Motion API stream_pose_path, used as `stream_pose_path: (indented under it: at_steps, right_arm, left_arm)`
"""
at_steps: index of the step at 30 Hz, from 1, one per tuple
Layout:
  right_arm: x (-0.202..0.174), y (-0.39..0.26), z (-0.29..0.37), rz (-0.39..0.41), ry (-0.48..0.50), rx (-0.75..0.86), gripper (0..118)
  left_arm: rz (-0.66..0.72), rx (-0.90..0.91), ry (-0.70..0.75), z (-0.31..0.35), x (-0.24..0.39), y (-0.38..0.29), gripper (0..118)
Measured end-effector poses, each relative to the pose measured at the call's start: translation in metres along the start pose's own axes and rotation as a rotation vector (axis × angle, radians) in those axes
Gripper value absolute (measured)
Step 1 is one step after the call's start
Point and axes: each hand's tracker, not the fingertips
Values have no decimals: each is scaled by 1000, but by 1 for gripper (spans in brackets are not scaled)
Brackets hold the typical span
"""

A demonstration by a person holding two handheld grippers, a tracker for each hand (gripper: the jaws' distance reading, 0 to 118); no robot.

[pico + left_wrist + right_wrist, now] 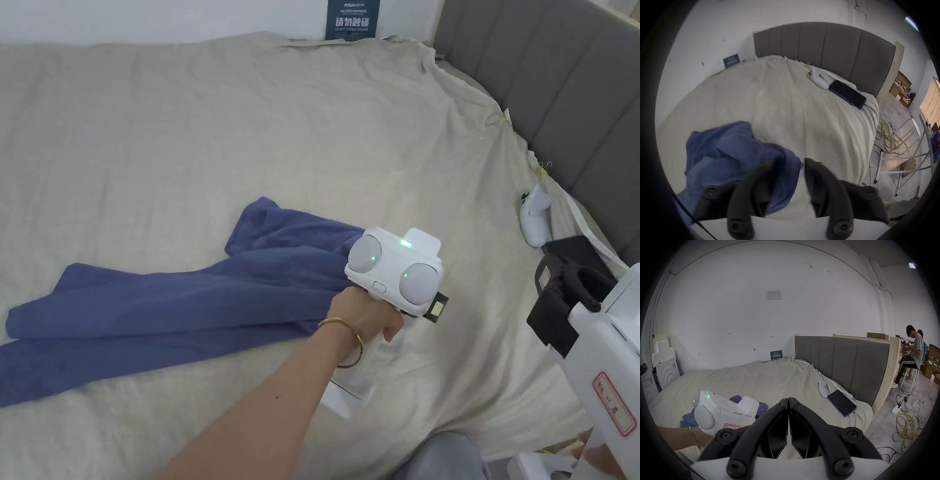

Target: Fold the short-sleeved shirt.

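Observation:
A blue short-sleeved shirt (187, 300) lies crumpled and stretched out across the left half of the beige bed sheet (250, 125). A hand with a gold bangle holds my left gripper, whose white housing (394, 269) sits over the shirt's right end. In the left gripper view the left gripper (788, 162) is open, and the shirt's edge (730, 154) lies under its left jaw and reaches into the gap. My right gripper (788, 400) is shut on nothing and hovers off the bed's near right corner (565, 294), apart from the shirt (688, 418).
A white controller (534, 215) and a dark phone (842, 403) lie on the sheet beside the grey headboard (562, 81). Yellow cable (906, 426) is coiled on the floor past the bed. People sit at a desk (914, 347) beyond the headboard.

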Motion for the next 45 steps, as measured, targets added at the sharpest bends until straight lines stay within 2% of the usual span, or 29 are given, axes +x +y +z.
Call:
stream_pose_path:
  at_steps: [3,5,6,9,11,16,24,29,33,35,37,38,42,45]
  right_arm:
    - [-1,0,-2,-2,-2,-6,0]
    - [-2,1,-3,-4,-2,-4,0]
    - [-2,1,-3,-6,0,1,0]
    - [-5,5,-7,-4,9,7,0]
    - [-12,9,-9,5,21,11,0]
    - [-29,19,-18,25,62,32,0]
    - [-78,35,-29,60,157,73,0]
    - [-97,37,-37,73,212,90,0]
    - [-115,36,-36,80,251,107,0]
    - [-121,34,-36,84,260,106,0]
    - [-125,32,-36,86,266,108,0]
    - [-127,30,-35,87,269,108,0]
    - [-129,26,-33,96,276,106,0]
    - [-126,24,-35,97,282,103,0]
  left_arm:
    - [37,-5,-20,-1,-3,-2,91]
    - [80,27,-31,8,-13,3,110]
    - [117,48,-41,15,-19,7,113]
    - [198,124,-54,44,-45,21,113]
    - [217,206,-7,67,-64,27,113]
    - [256,371,195,132,-117,28,113]
    - [314,624,553,234,-175,-34,112]
    - [355,668,689,273,-190,-85,109]
    - [382,691,741,291,-190,-125,93]
    - [331,670,790,293,-186,-142,86]
    - [347,666,817,294,-182,-155,80]
    - [364,667,813,295,-181,-162,76]
    - [431,677,820,297,-182,-186,32]
    - [435,678,831,298,-180,-197,18]
